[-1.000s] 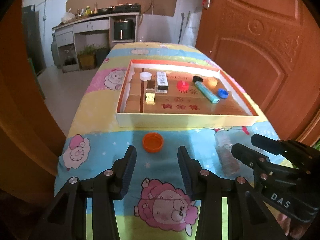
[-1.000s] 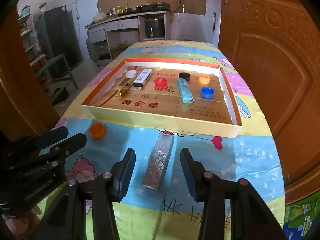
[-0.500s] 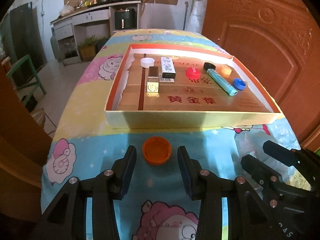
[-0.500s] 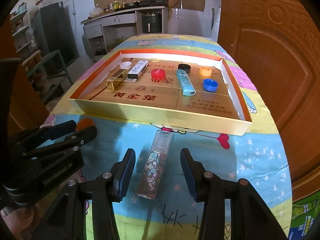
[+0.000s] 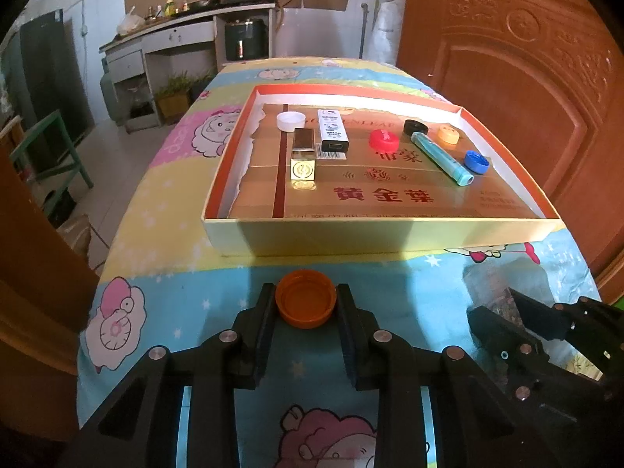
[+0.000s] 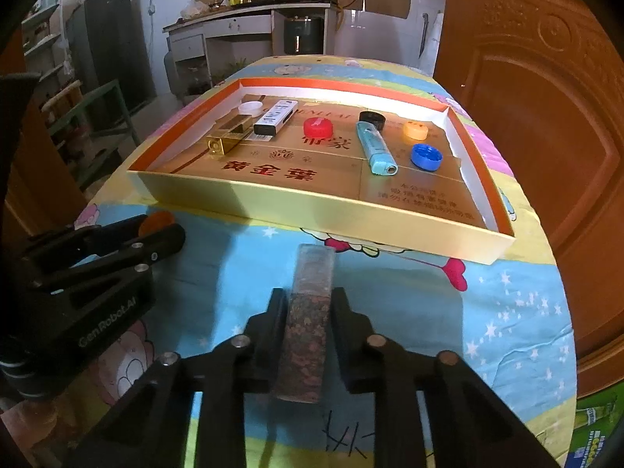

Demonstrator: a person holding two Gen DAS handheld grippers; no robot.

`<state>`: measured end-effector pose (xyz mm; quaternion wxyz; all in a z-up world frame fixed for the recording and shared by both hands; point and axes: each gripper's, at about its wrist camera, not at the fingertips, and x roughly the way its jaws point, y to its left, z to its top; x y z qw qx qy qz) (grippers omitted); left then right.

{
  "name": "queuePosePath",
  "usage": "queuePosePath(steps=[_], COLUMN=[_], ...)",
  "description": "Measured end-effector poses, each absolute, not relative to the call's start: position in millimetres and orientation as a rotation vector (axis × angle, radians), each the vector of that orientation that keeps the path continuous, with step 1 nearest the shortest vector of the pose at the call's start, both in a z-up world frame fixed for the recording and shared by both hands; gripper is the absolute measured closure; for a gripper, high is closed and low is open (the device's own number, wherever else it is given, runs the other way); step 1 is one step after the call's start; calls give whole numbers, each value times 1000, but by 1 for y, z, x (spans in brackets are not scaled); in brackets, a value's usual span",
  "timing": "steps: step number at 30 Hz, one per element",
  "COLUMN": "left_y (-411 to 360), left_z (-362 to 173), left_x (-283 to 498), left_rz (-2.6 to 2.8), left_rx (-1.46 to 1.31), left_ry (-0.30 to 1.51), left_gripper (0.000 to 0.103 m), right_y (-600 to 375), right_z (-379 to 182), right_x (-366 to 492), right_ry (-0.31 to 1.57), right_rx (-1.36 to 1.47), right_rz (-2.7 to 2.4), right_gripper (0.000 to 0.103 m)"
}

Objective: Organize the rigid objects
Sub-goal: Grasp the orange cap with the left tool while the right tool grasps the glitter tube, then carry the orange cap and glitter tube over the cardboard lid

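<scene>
The table [image 5: 163, 202] wears a cartoon-printed cloth of blue, yellow and pink bands, and a wooden door [image 5: 518, 117] stands close along its right side. On the far half of the table sits a shallow cardboard box [image 5: 374, 234] with an orange rim, holding a white cap [image 5: 290, 121], a gold lighter [image 5: 303, 158], a white-and-black rectangular lighter [image 5: 331, 136], a red cap [image 5: 384, 142], a black cap [image 5: 416, 128], a pale orange cap [image 5: 448, 134], a blue cap [image 5: 476, 162] and a light-blue lighter [image 5: 440, 153] lying at a slant. Both grippers point steeply down at the cloth in front of the box's near wall, side by side and near each other. The left gripper [image 5: 306, 304] has just been closing its fingers, and they now press both sides of an orange bottle cap [image 5: 306, 303], which lies open side up on the blue band just short of the box. The right gripper [image 6: 308, 308] has likewise just been closing its fingers, and they now clamp a transparent lighter with a floral pattern [image 6: 308, 312], which lies lengthwise along them on the cloth, its far end reaching out toward the box.
</scene>
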<state>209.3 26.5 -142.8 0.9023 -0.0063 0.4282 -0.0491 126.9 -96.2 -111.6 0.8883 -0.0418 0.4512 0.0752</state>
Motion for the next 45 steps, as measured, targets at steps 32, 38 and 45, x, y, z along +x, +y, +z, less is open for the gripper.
queuePosePath(steps=[32, 38, 45], left_y=[27, 25, 22], left_z=[-110, -99, -82], left_x=[185, 178, 171], left_rz=[-135, -141, -161], left_rx=[-39, -34, -37], left_ry=[839, 823, 796], left_gripper=[72, 72, 72], right_y=[-103, -105, -110], right_z=[-93, -85, -68], right_x=[111, 105, 96], right_ry=[908, 894, 864], right_rx=[-80, -80, -86], right_rz=[144, 141, 136], right_gripper=[83, 83, 83])
